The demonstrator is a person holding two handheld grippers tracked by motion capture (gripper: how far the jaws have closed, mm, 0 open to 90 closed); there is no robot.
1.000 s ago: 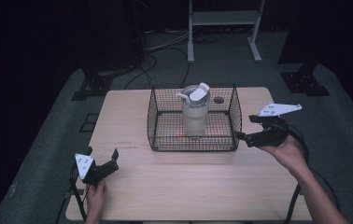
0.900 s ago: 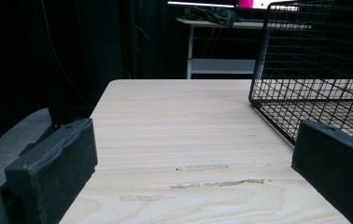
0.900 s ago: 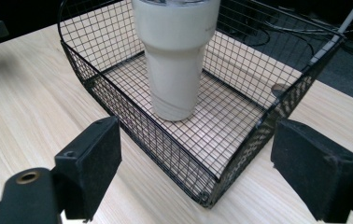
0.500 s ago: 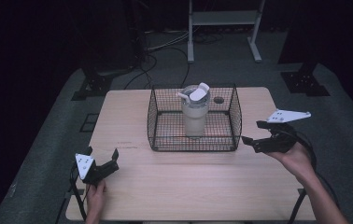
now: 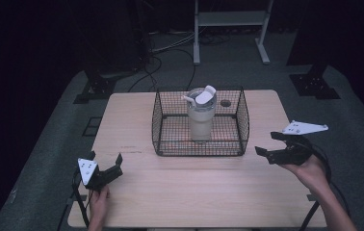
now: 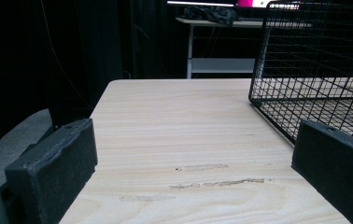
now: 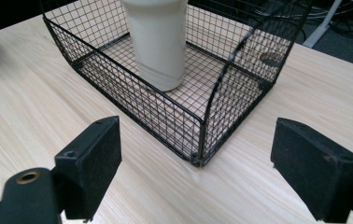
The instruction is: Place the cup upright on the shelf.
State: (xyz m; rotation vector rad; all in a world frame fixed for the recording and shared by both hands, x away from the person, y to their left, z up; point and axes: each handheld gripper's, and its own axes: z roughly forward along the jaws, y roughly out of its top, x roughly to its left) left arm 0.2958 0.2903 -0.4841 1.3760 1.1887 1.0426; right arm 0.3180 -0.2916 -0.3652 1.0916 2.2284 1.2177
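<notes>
Wooden table [image 5: 189, 192] bearing black wire basket [image 5: 200, 144] at centre-rear, cream tumbler [image 5: 201, 118] upright inside; right gripper [image 5: 279, 147] just beside basket's right corner, jaws wide apart, empty; left gripper [image 5: 105, 163] near front-left edge, jaws apart, empty.

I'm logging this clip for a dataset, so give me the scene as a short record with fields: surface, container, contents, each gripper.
surface: wooden table
container: black wire basket, toward the table's far middle
contents: cream tumbler, upright inside the basket, lid with a flip tab
left gripper: jaws open, holding nothing, at the table's near left
right gripper: jaws open, holding nothing, just right of the basket, not touching it
</notes>
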